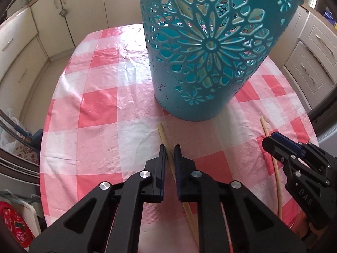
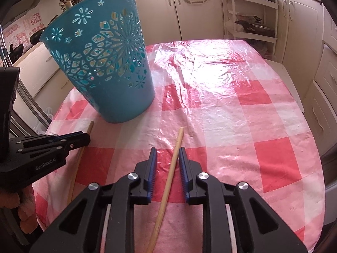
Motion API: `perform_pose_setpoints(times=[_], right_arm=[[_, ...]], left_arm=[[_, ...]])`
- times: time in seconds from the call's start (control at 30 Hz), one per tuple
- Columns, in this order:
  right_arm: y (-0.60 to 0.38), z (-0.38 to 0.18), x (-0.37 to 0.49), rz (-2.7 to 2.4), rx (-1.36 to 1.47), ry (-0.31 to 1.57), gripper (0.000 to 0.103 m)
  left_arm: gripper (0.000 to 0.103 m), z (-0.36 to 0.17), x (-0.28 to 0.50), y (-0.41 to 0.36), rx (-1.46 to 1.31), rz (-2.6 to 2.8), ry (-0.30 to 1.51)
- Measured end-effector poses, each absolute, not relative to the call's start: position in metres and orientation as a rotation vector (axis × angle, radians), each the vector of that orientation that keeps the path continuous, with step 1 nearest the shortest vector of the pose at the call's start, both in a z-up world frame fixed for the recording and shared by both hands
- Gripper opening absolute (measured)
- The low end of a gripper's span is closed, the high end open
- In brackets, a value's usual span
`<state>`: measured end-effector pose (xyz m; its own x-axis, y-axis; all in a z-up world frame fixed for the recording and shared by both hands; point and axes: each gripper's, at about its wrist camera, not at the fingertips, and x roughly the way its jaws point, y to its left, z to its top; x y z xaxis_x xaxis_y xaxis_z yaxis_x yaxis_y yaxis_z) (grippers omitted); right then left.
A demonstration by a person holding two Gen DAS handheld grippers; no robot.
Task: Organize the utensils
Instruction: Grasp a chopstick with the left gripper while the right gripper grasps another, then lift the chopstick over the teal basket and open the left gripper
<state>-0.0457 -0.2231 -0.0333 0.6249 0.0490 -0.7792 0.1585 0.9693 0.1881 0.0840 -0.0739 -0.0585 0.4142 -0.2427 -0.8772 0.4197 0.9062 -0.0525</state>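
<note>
A teal perforated basket (image 1: 206,48) stands on the red-and-white checked table; it also shows in the right wrist view (image 2: 105,63), with utensil handles visible through its holes. Two wooden chopsticks lie in front of it. My left gripper (image 1: 169,147) is open, its fingers straddling the left chopstick (image 1: 163,136) without closing on it. My right gripper (image 2: 167,150) is open around the right chopstick (image 2: 175,149). In the left wrist view the right gripper (image 1: 273,141) sits over that chopstick (image 1: 264,125). In the right wrist view the left gripper (image 2: 82,138) sits over its chopstick (image 2: 89,127).
The checked tablecloth (image 2: 231,105) covers the table to its rounded edges. Cream kitchen cabinets (image 2: 189,10) surround it. A white shelf rack (image 2: 250,19) stands behind the table. Bags and cloth (image 1: 12,217) lie on the floor at the left.
</note>
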Motion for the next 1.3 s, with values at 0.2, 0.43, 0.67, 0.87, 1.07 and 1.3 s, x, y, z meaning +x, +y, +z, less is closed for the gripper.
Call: perform_pose_setpoints(times=[0.2,0.43,0.67,0.87,1.07,1.3], right_arm=[[-0.218,-0.034,-0.043,-0.04,0.212,0.897,0.02],[-0.217,-0.035,-0.04,-0.032,0.222,0.897,0.02],[-0.215,-0.034,-0.04,-0.045,0.196,0.904,0.02],[-0.214,-0.035,-0.039,-0.043,0.191,0.898,0.02],[-0.214,-0.035,-0.039,-0.043,0.192,0.893,0.02],[-0.213,-0.035,-0.04,-0.044,0.187,0.893,0.02]], left_arm=[[0.005,-0.056,0.082,-0.074,0.194,-0.42,1.056],[0.005,-0.042,0.08,-0.067,0.194,-0.405,1.022],[0.005,-0.041,0.077,-0.072,0.22,-0.398,1.006],[0.005,-0.028,0.067,-0.072,0.211,-0.424,0.976],[0.005,0.017,0.052,-0.052,0.075,-0.509,0.934],[0.005,0.107,0.046,-0.029,-0.093,-0.613,0.784]])
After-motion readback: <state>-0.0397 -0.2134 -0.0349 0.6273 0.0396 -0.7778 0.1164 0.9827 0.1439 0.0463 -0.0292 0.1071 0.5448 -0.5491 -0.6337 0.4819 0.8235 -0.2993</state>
